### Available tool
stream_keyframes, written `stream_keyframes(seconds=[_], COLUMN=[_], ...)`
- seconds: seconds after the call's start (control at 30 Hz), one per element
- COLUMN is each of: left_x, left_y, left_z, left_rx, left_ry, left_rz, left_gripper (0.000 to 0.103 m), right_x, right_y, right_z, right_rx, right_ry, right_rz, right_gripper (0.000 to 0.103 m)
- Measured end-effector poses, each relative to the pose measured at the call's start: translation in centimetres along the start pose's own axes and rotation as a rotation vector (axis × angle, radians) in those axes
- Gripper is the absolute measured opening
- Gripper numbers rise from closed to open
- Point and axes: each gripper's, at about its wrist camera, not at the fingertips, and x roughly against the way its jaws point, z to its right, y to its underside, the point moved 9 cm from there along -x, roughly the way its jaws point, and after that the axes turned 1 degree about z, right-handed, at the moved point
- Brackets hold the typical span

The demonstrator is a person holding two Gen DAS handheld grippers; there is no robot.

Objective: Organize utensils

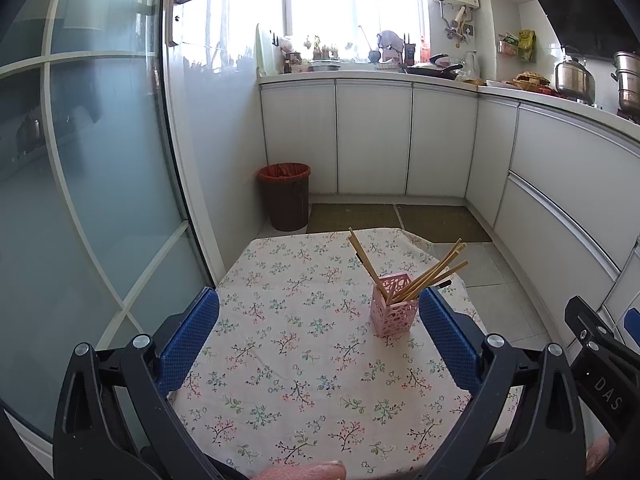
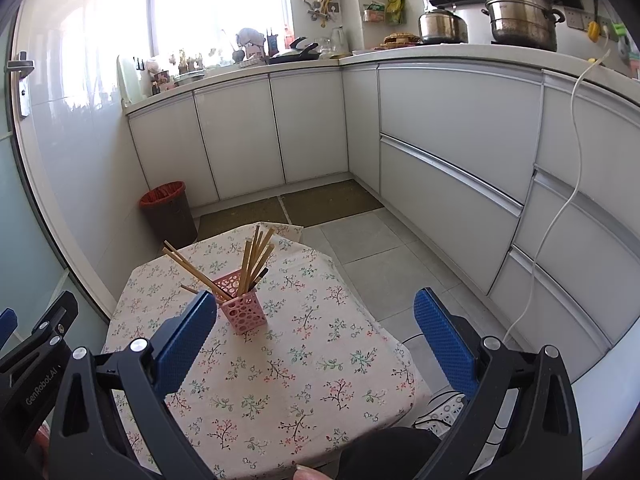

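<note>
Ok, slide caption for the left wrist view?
Open left gripper hovers over floral tablecloth; chopsticks stand in pink holder.

Both the left gripper (image 1: 319, 300) and right gripper (image 2: 316, 304) wore blue textured pads (image 1: 188, 340) on black arms with silver screws (image 2: 491, 342).

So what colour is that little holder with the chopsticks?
Pink perforated plastic holder; clearest in the left wrist view.

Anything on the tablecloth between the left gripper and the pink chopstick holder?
Nothing: in the left wrist view only bare floral tablecloth lies between the open left gripper and the pink holder, which stands near its right finger.
</note>
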Motion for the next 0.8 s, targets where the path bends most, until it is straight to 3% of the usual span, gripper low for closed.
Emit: stream_keyframes(seconds=[0.8], left_x=[-0.18], left_y=[0.32], left_z=[-0.06], left_rx=[0.01], left_ry=[-0.018], left_rz=[-0.008], left_gripper=[0.096], right_x=[0.02], right_y=[0.13], right_z=[-0.19], right_rx=[0.004], right_ry=[-0.004], right_rz=[-0.008], right_gripper=[0.096])
